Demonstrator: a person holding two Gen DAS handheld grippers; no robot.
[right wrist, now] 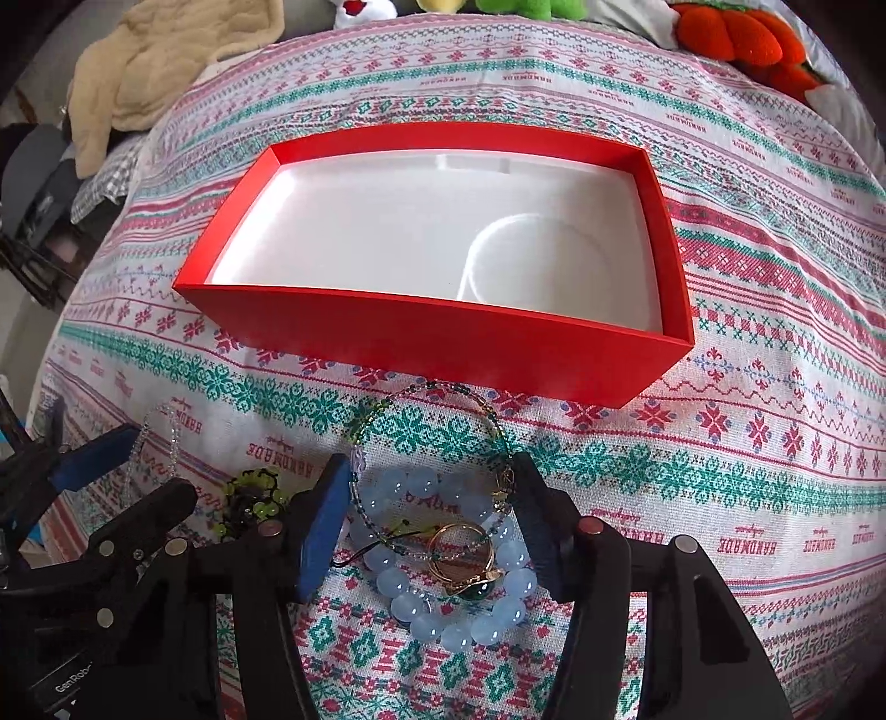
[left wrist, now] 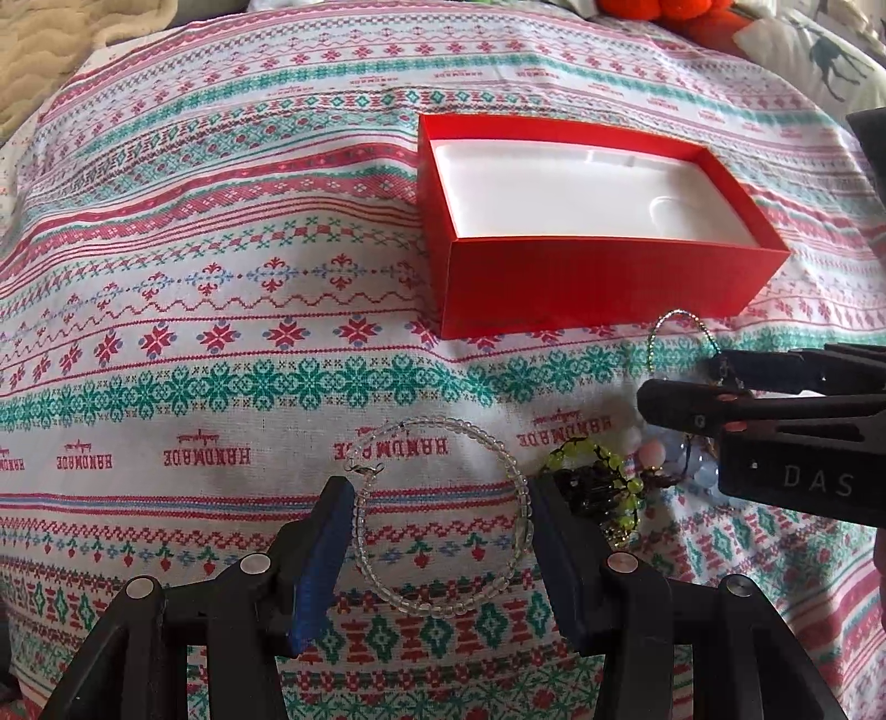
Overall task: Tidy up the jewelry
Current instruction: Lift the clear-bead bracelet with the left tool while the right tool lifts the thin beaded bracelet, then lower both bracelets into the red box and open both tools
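Note:
An open red box point(left wrist: 609, 277) point(right wrist: 443, 338) with a white lining lies on the patterned cloth. In the left wrist view my left gripper point(left wrist: 437, 487) points down over a clear bead bracelet point(left wrist: 443, 609). Its blue pads touch the ring on both sides. My right gripper point(right wrist: 429, 471) point(left wrist: 678, 379) straddles a thin green bead bracelet point(right wrist: 437, 387) point(left wrist: 681, 318), and the pads meet its two sides. A pale blue bead bracelet point(right wrist: 437, 626) and a gold ring point(right wrist: 465, 554) lie between those fingers too. A yellow-green and black bead piece point(left wrist: 603, 482) point(right wrist: 255, 498) sits between the two grippers.
The cloth point(left wrist: 221, 332) covers a soft, rounded surface that falls away at the sides. A cream blanket point(right wrist: 166, 61) lies at the back left, and orange and green plush toys point(right wrist: 736, 33) line the far edge. The box stands just beyond the jewelry.

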